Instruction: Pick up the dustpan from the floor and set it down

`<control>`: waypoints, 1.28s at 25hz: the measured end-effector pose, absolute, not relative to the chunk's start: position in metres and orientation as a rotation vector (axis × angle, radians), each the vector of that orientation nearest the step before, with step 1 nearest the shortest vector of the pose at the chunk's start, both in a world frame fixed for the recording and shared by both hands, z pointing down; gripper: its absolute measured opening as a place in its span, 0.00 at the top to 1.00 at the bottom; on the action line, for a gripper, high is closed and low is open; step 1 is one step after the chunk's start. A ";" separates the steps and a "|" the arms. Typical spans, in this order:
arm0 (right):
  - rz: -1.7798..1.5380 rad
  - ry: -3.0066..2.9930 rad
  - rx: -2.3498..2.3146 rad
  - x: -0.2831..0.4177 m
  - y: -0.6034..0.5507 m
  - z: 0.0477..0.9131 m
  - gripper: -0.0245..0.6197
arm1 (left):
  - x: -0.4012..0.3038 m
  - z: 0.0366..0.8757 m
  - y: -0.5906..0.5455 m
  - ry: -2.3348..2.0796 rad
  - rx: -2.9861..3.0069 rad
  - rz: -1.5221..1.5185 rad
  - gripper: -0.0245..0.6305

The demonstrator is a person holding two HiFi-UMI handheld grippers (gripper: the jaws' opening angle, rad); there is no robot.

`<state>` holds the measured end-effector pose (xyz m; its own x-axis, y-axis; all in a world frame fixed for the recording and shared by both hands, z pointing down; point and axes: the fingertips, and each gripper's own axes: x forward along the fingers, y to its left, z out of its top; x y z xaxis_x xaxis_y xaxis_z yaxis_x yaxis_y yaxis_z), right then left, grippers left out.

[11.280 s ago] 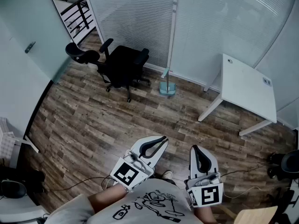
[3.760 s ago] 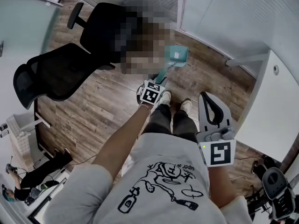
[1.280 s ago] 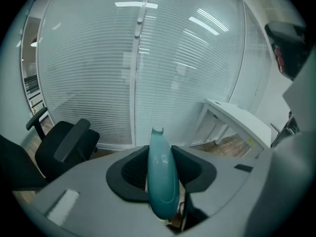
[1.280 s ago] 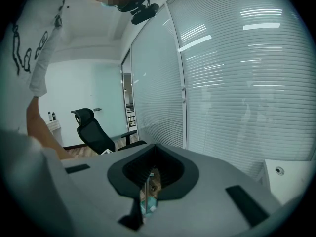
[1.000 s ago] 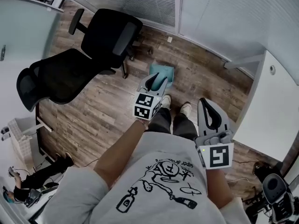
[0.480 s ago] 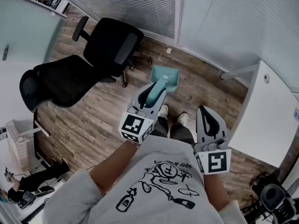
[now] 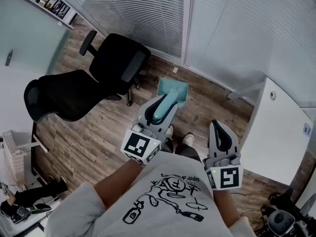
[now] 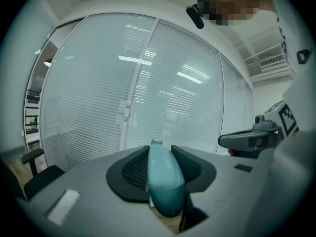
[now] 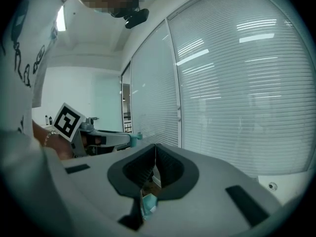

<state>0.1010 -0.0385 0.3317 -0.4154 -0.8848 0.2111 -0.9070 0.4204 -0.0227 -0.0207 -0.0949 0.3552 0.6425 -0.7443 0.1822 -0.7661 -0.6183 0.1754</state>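
In the head view my left gripper (image 7: 165, 100) is shut on the handle of the teal dustpan (image 7: 173, 91), whose pan hangs beyond the jaws, off the wooden floor. The left gripper view has the teal handle (image 8: 163, 181) clamped between the dark pads (image 8: 134, 172), its tip poking out toward the blinds. My right gripper (image 7: 218, 128) is held lower right of it, jaws together and empty. In the right gripper view those jaws (image 9: 155, 151) meet at the tips. The left gripper (image 9: 101, 137) is off to the side, and a bit of the teal dustpan (image 9: 147, 204) shows below.
A black office chair (image 7: 98, 78) stands left of the dustpan. A white desk (image 7: 279, 132) is at the right. A glass wall with blinds (image 7: 148, 14) runs along the back. The person's shoes (image 7: 187, 139) are on the floor under the grippers.
My left gripper has risen with the dustpan, which has come up off the floor. The right gripper has risen a little. The head view has tilted up toward the wall.
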 end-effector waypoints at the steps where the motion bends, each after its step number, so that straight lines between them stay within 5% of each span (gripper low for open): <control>1: 0.194 -2.505 1.598 0.102 -0.039 0.329 0.96 | -0.020 0.350 -0.095 -1.229 2.633 0.125 0.76; 32: 0.170 -2.513 1.593 0.102 -0.033 0.321 0.96 | -0.018 0.368 -0.084 -1.162 2.623 0.173 0.76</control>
<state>0.1023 -0.0334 0.3205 -0.4193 -0.8865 0.1956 -0.9048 0.4258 -0.0097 -0.0180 -0.0844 0.3676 0.6720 -0.7088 0.2145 -0.7406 -0.6436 0.1933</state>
